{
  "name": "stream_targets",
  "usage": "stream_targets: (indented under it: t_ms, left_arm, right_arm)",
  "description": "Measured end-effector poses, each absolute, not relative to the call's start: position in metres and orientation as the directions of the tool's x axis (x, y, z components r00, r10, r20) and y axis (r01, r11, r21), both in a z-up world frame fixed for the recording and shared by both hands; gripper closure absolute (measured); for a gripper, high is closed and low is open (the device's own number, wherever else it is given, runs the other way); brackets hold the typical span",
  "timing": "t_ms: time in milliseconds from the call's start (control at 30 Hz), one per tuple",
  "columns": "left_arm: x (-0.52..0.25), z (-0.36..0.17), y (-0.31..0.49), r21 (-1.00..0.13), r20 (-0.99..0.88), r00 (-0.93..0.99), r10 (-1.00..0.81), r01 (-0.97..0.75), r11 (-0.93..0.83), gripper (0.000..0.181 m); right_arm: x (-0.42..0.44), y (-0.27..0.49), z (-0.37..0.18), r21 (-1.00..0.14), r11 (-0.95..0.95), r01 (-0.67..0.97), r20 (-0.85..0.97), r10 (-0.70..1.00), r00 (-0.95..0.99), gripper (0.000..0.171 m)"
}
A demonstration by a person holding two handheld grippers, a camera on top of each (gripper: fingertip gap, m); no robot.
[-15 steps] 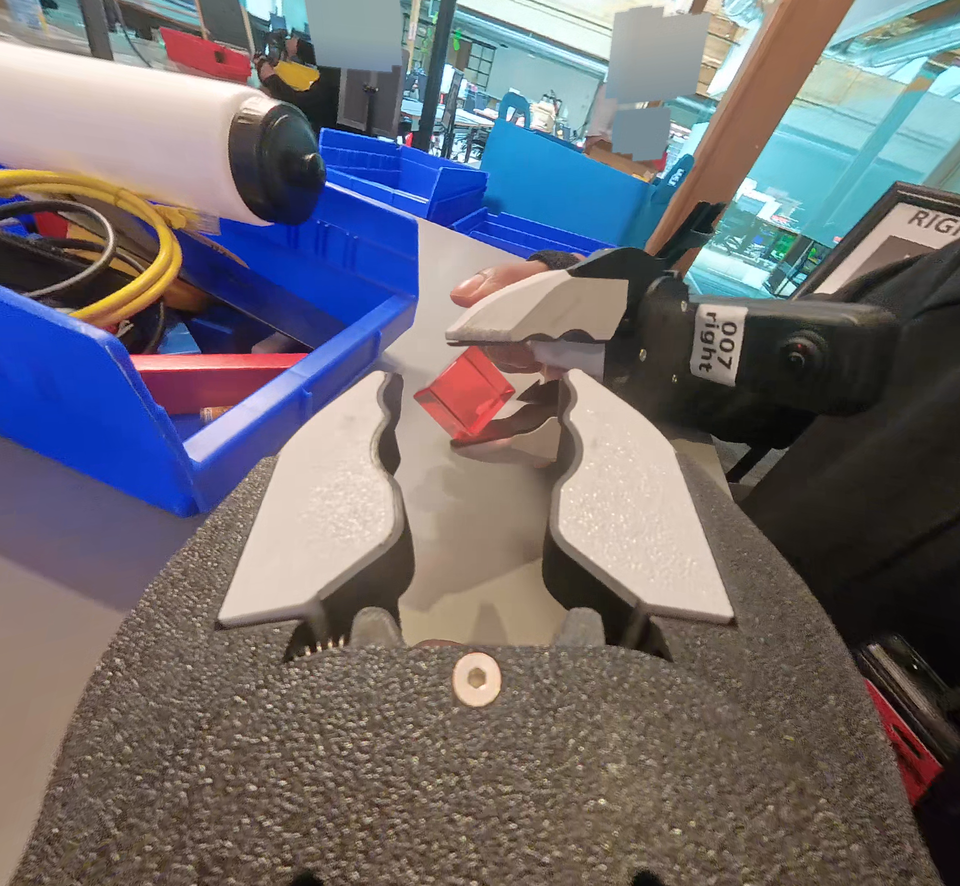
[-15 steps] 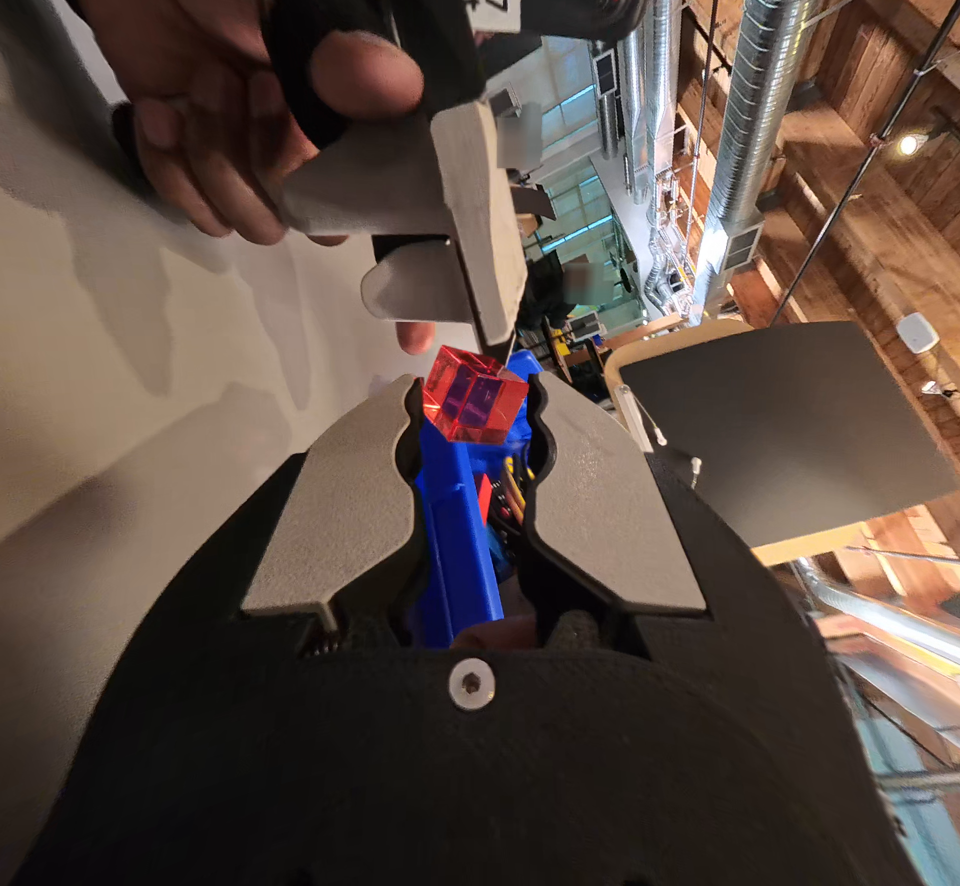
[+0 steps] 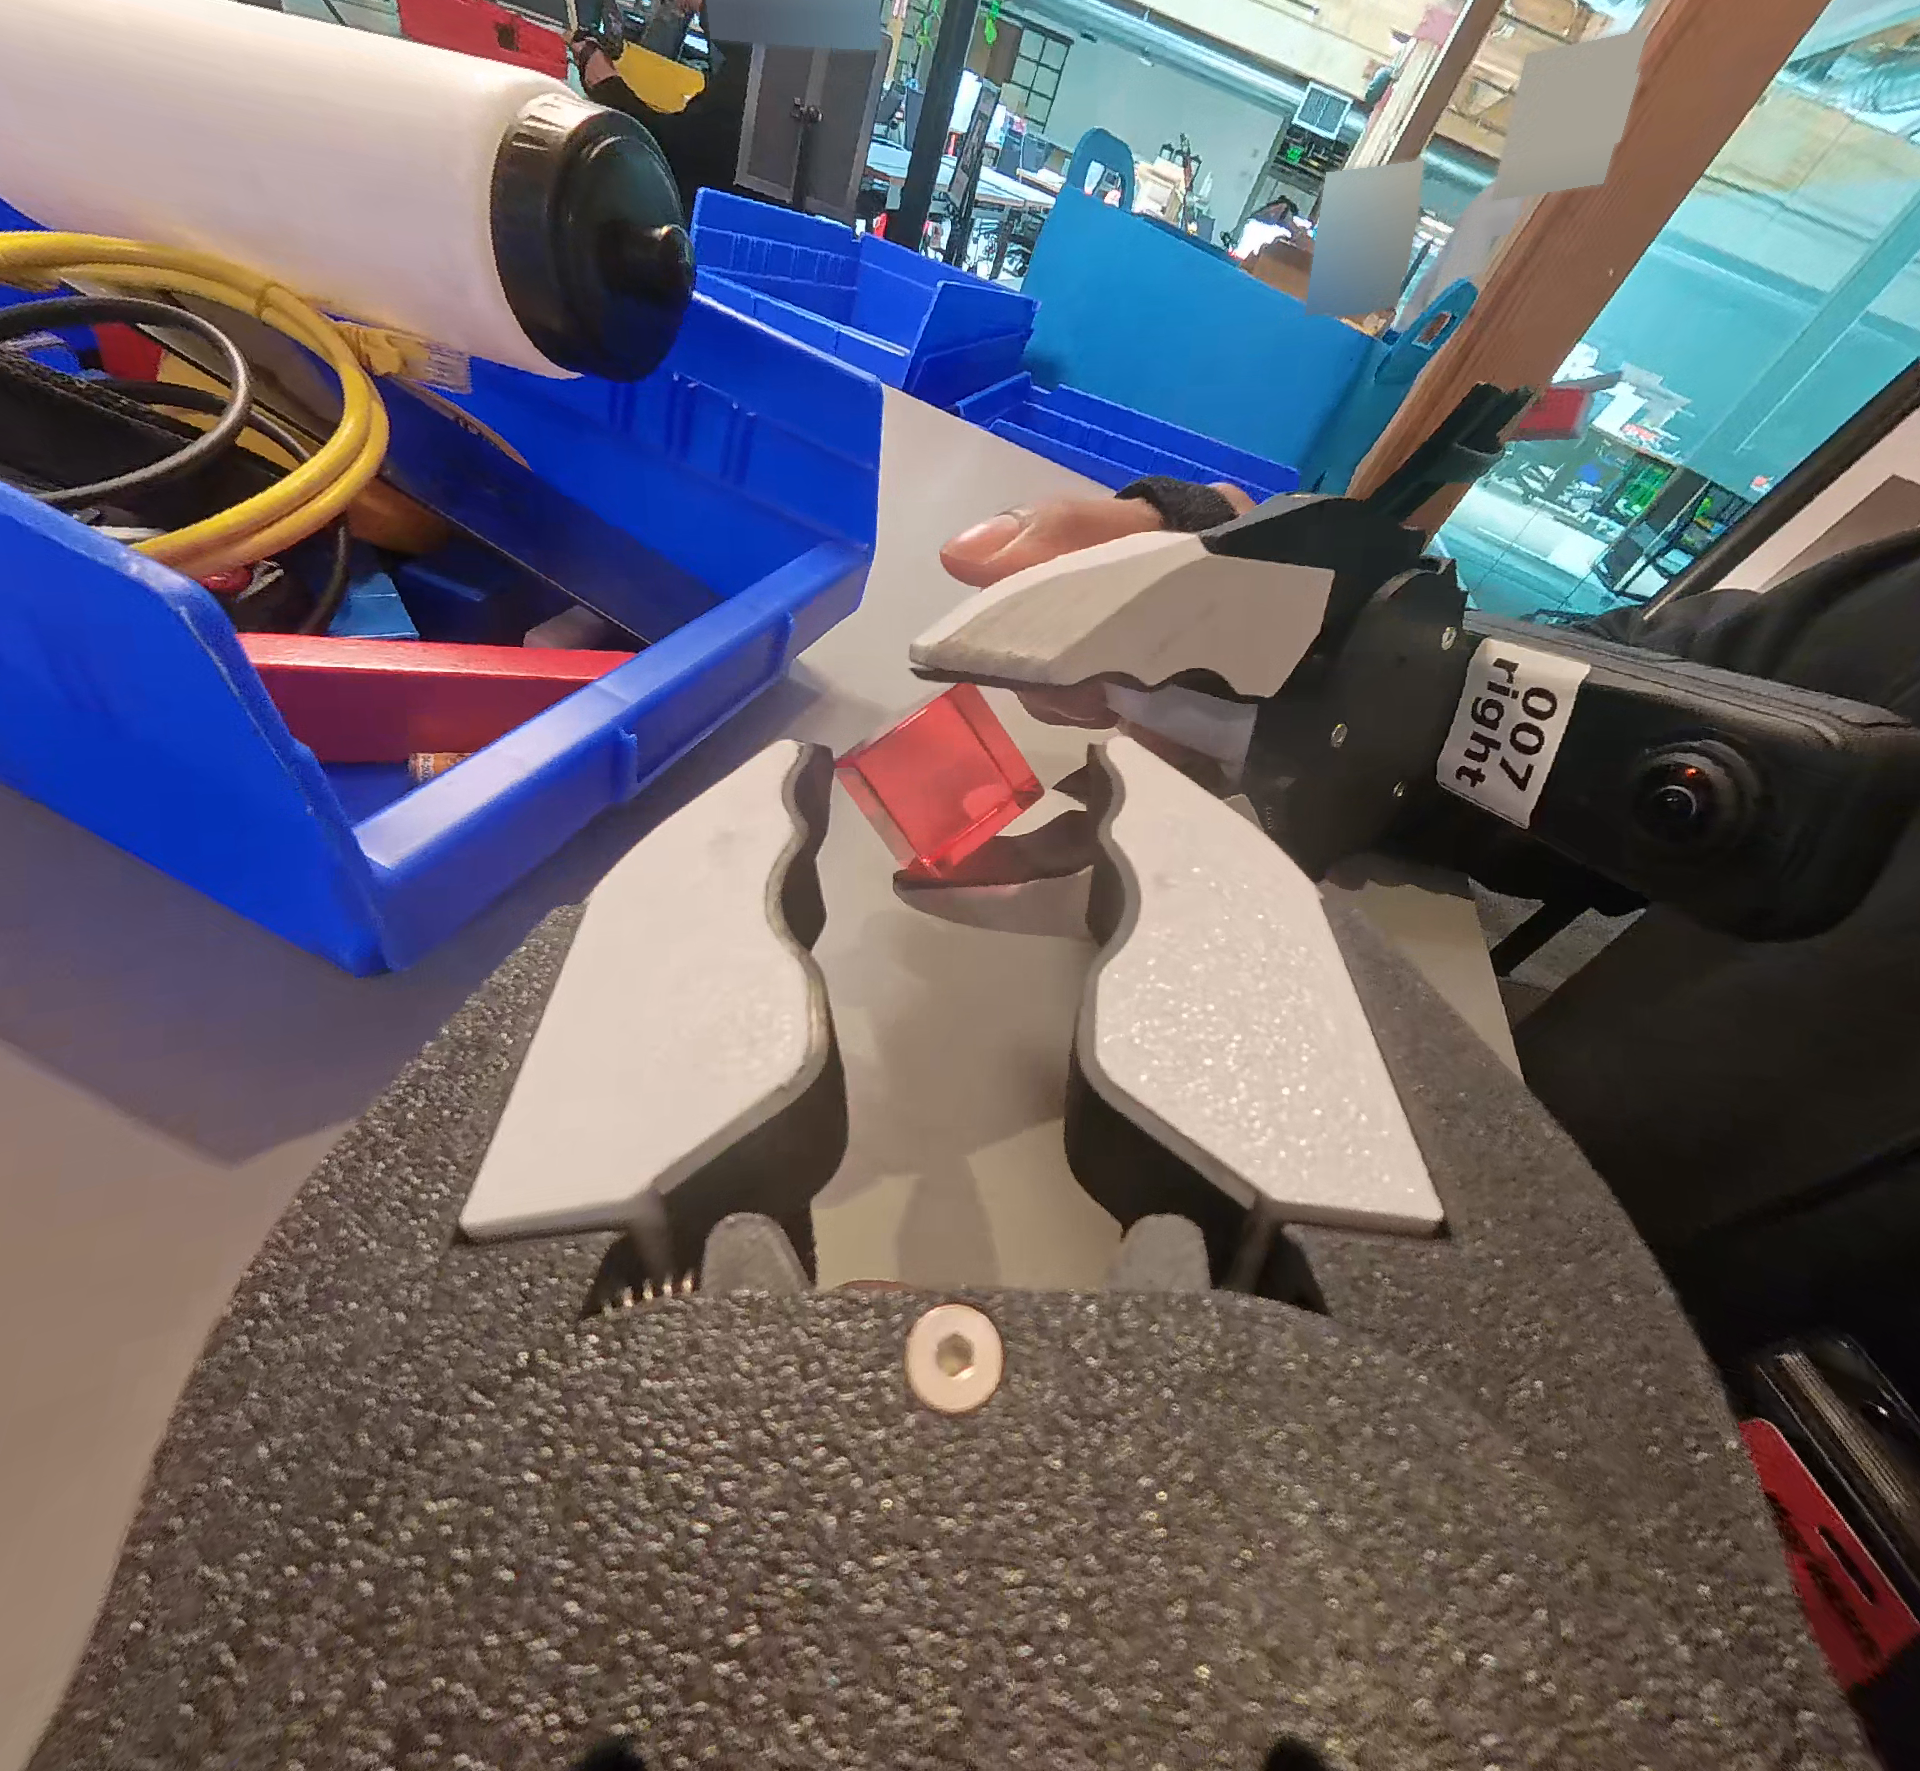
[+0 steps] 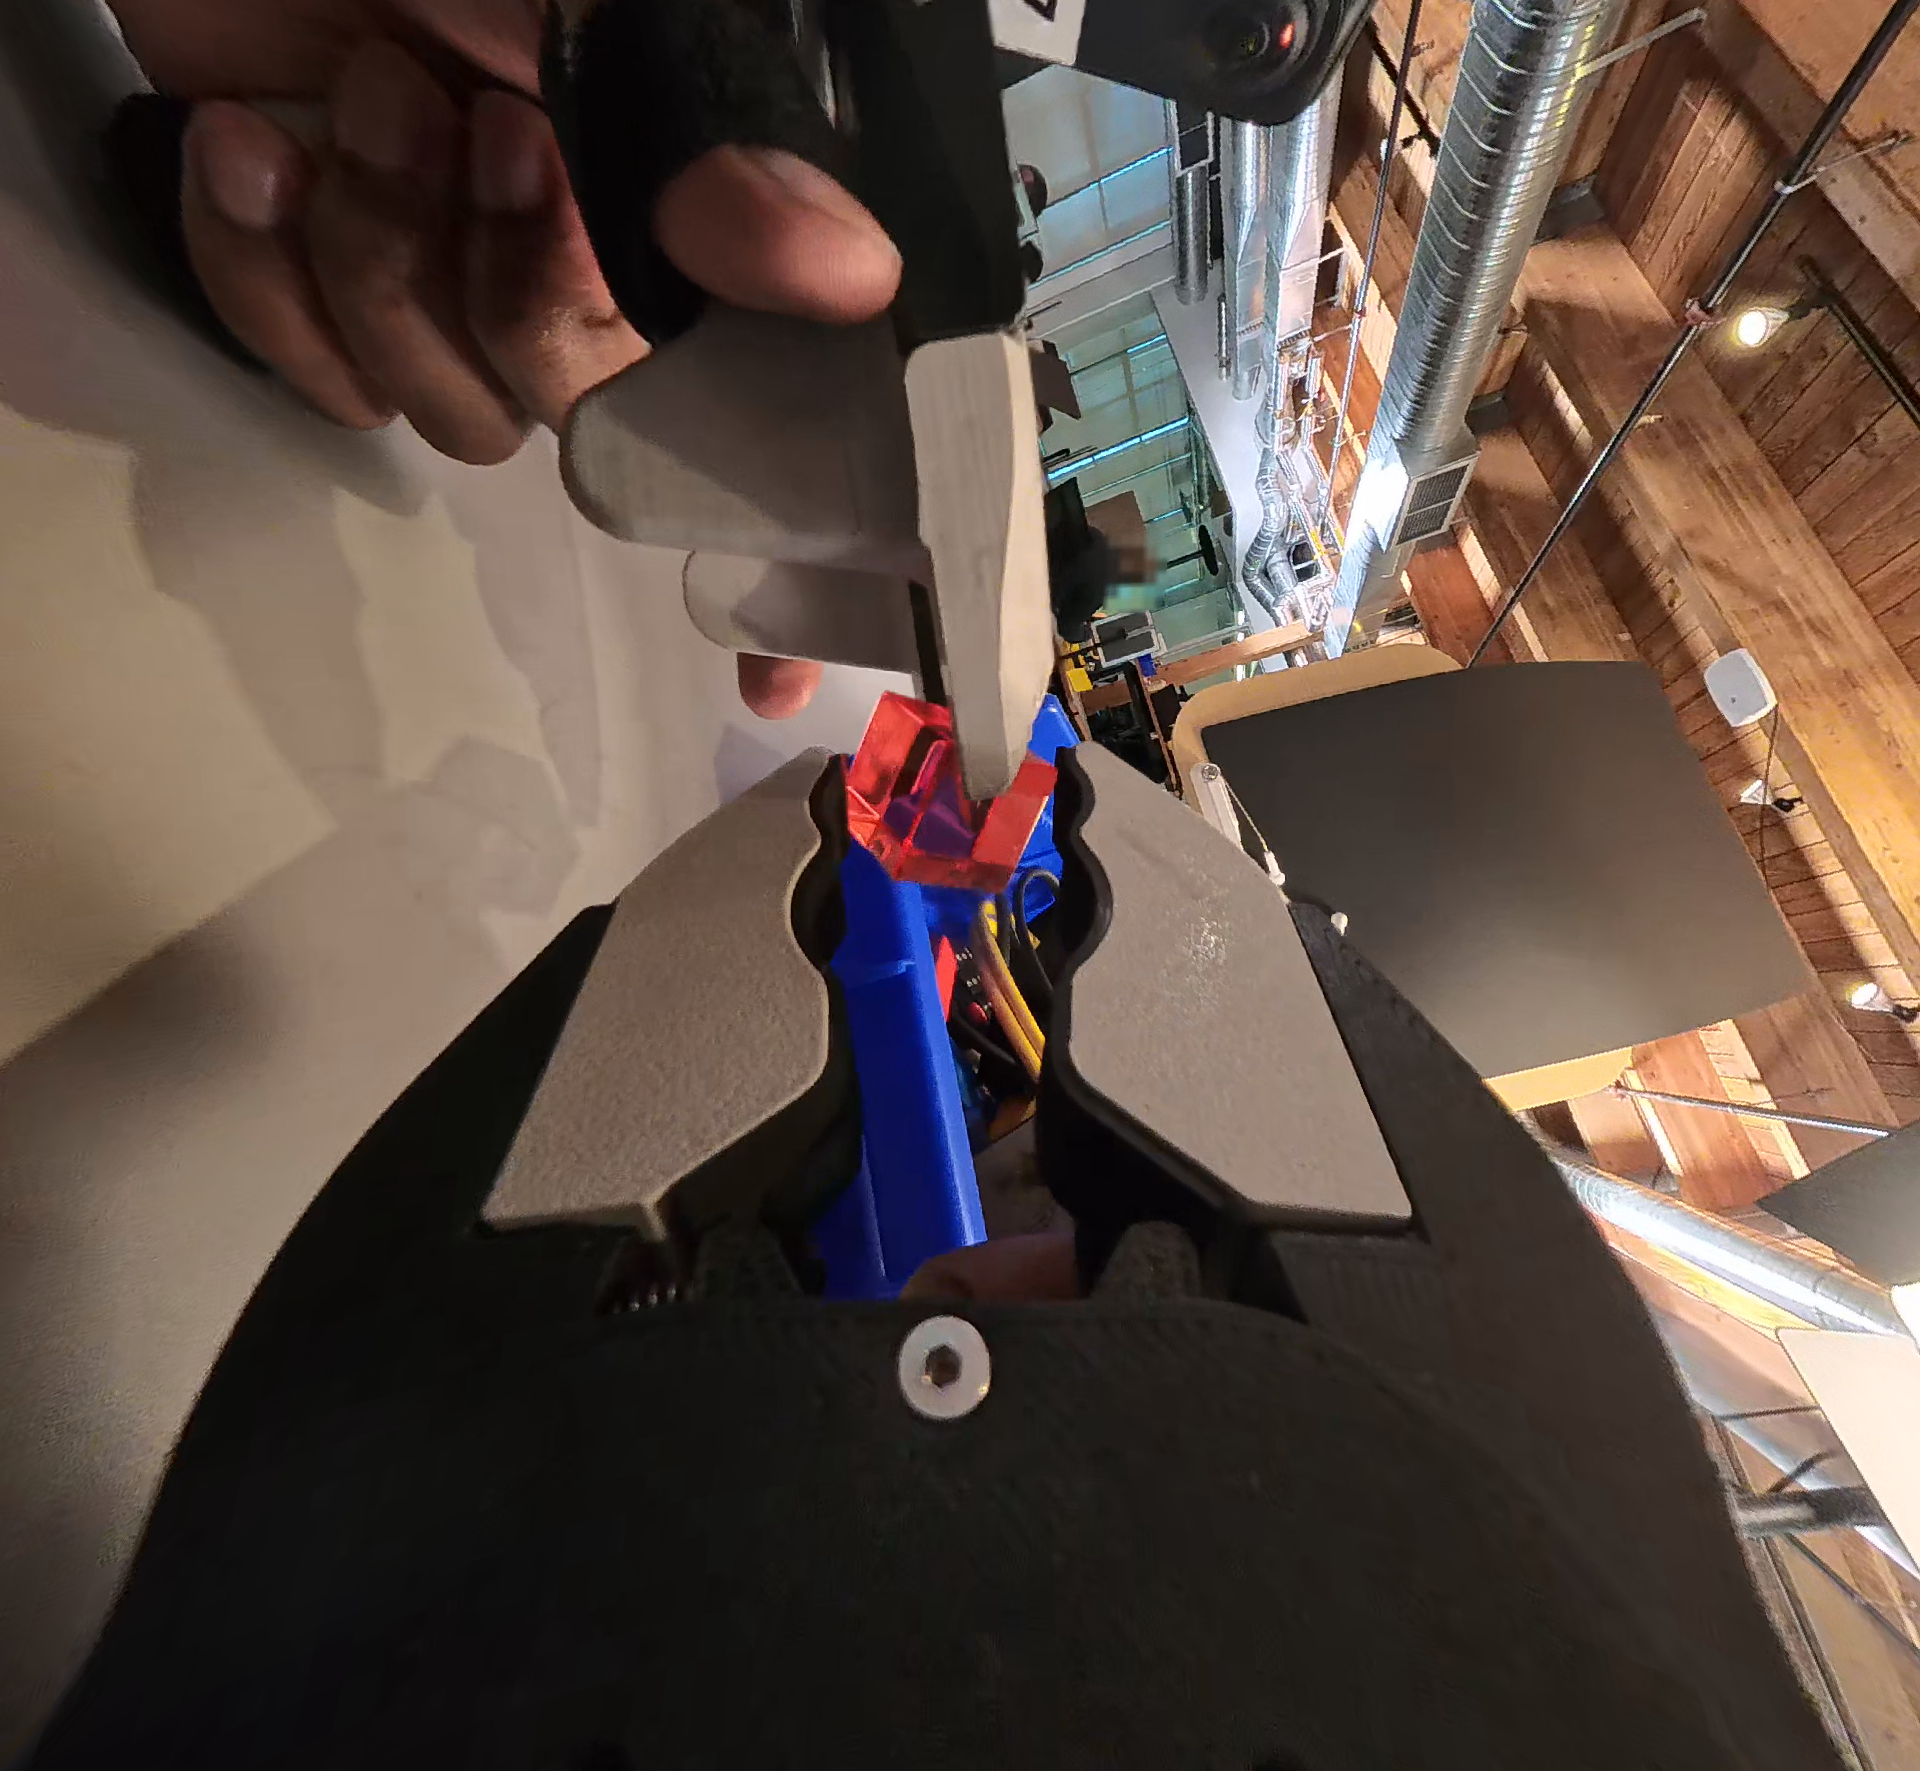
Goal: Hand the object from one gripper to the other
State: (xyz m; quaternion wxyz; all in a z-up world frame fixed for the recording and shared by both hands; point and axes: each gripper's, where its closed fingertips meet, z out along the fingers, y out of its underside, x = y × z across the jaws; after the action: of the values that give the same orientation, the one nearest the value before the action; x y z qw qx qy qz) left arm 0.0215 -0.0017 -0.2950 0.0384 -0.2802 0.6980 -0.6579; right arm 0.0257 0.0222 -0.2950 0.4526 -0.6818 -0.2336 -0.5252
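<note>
Red cube [image 3: 935, 779] gripped by right gripper [image 3: 940, 765] fingers; left gripper [image 3: 951, 765] fingers open around it, 12 o'clock of left view. Handover midway: closing and release left.

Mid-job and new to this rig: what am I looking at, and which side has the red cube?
No robot arm: a person holds a hand-held gripper in each hand, each with a camera looking along its two fingers. One picture looks from the left hand-held gripper, jaws open around the red cube. The other looks from the right hand-held gripper, which clamps the cube. On the grey table stands a blue bin holding a yellow cable, a white bottle lying over it.
</note>
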Motion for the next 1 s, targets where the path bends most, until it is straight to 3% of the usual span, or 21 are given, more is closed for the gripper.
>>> stream_targets:
  t_ms: [400, 700, 867, 1000]
  left_arm:
    - [0.011, -0.296, -0.006, -0.900, 0.422, -0.846, -0.326, -0.433, -0.042, 0.132]
    - [0.013, -0.293, -0.005, -0.929, 0.356, -0.861, -0.363, -0.370, -0.033, 0.137]
    - [0.028, -0.287, 0.012, -0.989, -0.053, -0.824, -0.565, -0.035, 0.143, 0.137]
    - [0.035, -0.279, 0.028, -0.849, -0.518, -0.613, -0.596, 0.287, 0.443, 0.137]
  right_arm:
    - [0.015, 0.022, -0.285, -0.395, -0.399, 0.828, 0.919, -0.186, 0.348, 0.134]
    - [0.014, 0.022, -0.283, -0.425, -0.373, 0.825, 0.905, -0.197, 0.377, 0.135]
    - [0.021, 0.017, -0.283, -0.619, -0.307, 0.723, 0.785, -0.214, 0.582, 0.133]
    - [0.025, 0.016, -0.293, -0.815, -0.254, 0.521, 0.565, -0.147, 0.812, 0.130]
